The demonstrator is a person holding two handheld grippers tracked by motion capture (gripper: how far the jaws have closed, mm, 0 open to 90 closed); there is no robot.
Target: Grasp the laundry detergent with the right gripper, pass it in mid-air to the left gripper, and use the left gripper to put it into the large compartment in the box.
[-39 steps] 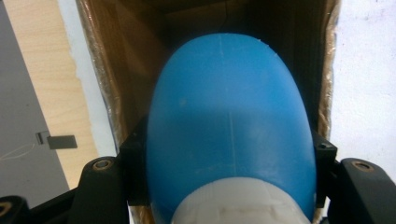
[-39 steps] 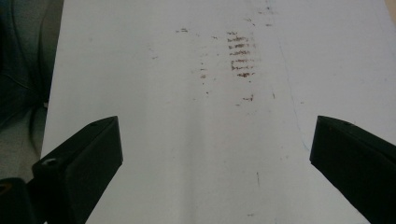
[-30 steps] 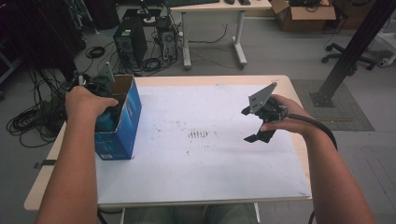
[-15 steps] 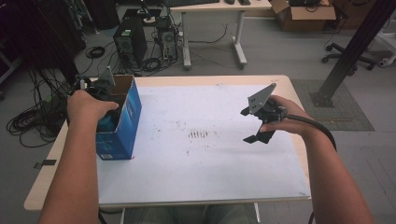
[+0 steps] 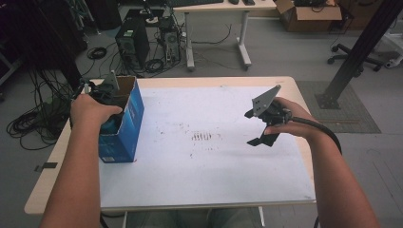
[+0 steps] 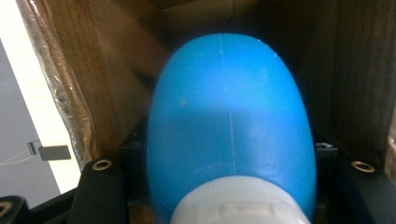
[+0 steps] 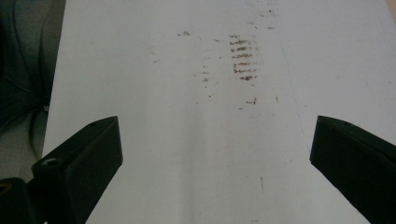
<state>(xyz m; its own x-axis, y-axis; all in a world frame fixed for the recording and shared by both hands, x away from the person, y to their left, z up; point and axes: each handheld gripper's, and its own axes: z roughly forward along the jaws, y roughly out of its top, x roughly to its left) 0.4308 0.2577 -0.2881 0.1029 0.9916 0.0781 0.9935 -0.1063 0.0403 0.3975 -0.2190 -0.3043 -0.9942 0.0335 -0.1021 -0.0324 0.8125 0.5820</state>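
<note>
- Compared with one second earlier, very little had changed. The left hand (image 5: 92, 108) sat at the open top of the blue box (image 5: 124, 124), as before; at most it had shifted slightly.
- The right gripper (image 5: 264, 127) stayed where it had been, hovering over the right part of the white sheet (image 5: 199, 175).
- Left gripper: its jaws were clamped on the blue bottle (image 6: 231, 126), one black jaw on each flank, the white cap (image 6: 240, 205) nearest the camera.
- The bottle was inside the box, brown cardboard walls close on both sides and behind it. In the high view the box stood at the left edge of the table (image 5: 47, 180), upright.
- Right gripper: jaws wide apart, nothing between them, only bare sheet below.
- Judgement: with the grip unchanged and the bottle not raised, the moment read as a settled hold just before a lift out of the box, or just after lowering in; the frames did not decide which. The free right gripper was well apart from the box and played no part yet.
- Writing: none legible. The box face showed pale patches low down, too small to read. The bottle showed a mould seam only, no label.
- Brown smudges (image 5: 203, 137) marked the sheet's middle; these were stains, not text.
</note>
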